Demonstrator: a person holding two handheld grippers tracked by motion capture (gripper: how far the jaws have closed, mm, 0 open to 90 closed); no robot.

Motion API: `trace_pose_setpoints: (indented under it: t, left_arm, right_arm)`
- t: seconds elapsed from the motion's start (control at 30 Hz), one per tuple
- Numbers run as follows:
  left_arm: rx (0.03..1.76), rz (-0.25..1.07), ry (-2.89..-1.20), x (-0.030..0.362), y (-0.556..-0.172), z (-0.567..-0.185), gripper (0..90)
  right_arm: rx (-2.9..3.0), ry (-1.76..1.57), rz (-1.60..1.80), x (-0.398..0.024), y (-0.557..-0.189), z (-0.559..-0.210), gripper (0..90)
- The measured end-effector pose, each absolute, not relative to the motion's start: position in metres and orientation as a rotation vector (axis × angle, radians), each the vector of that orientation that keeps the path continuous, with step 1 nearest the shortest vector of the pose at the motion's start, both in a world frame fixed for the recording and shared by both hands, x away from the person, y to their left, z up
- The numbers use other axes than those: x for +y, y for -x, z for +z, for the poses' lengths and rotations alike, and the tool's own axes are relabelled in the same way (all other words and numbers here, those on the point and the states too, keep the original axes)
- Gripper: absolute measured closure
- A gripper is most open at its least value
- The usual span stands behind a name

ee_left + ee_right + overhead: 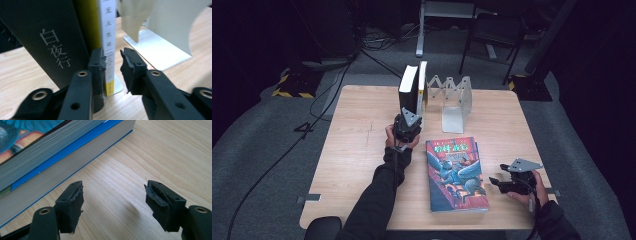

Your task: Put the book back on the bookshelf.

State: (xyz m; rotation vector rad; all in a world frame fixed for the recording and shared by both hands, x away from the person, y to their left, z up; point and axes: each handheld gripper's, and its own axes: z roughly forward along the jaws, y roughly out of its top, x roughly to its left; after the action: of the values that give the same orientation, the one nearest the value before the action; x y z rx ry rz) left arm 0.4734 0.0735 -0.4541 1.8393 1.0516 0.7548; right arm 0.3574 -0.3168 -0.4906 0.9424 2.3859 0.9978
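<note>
1. Black-covered book (407,90) and a thin white-spined book (423,86) already stand upright in the white metal bookend rack (453,102).
2. Left gripper (113,65) stands slightly spread around the white spine, seemingly letting go.
3. Glossy, thick paperback (455,173) lies flat, unshelved, beside the spread, empty right gripper (113,203) on the wooden table (357,150).

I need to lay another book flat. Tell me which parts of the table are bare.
The wooden table is bare left of the left gripper, and right of the white folding bookend. Crowded: the upright black and yellow-white books, and the flat colourful book beside the right gripper.
</note>
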Motion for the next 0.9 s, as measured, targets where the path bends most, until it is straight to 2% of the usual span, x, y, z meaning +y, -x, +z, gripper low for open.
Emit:
trace_pose_setpoints:
  t: [0.07,0.33,0.67,0.9]
  left_arm:
    - [1.001,0.707,-1.887,0.076,-0.47,-0.454,64.6]
    - [0.808,0.692,-2.083,0.084,-0.441,-0.453,54.0]
    - [0.722,0.534,-2.147,0.096,-0.421,-0.459,49.2]
    - [0.589,0.408,-2.278,0.101,-0.398,-0.473,42.9]
  right_arm:
    - [2.383,-0.941,0.997,-0.317,-0.357,-0.49,30.9]
    - [2.373,-0.94,1.017,-0.316,-0.354,-0.486,31.0]
    - [2.373,-0.92,1.03,-0.311,-0.351,-0.483,31.0]
    - [2.368,-0.946,1.099,-0.309,-0.343,-0.477,32.0]
